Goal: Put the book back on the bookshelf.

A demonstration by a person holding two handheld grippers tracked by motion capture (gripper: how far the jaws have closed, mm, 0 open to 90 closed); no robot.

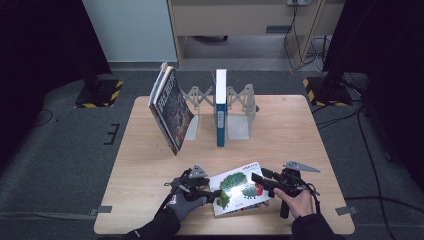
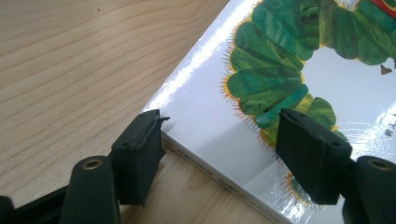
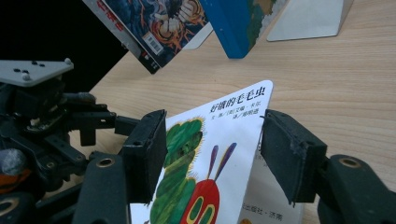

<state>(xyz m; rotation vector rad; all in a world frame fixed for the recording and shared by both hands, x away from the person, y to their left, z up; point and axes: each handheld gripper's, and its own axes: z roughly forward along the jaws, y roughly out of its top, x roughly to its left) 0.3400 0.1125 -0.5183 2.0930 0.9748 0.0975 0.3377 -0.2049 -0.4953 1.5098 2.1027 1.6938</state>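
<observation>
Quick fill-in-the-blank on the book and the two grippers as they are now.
1. The picture book lying on the table shows a green ____ on its cover.
2. The left gripper straddles the book's ____ with its fingers apart.
3. The blue book stands ____ between metal bookends.

Missing: caterpillar; corner; upright

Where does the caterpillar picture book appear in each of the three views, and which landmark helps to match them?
High view: the caterpillar picture book lies flat at the table's near edge, between the two grippers.
Left gripper view: it fills the upper right, a corner between the black jaws.
Right gripper view: bottom centre, between the jaws.
Shared landmark: the green caterpillar on its white cover.
</observation>
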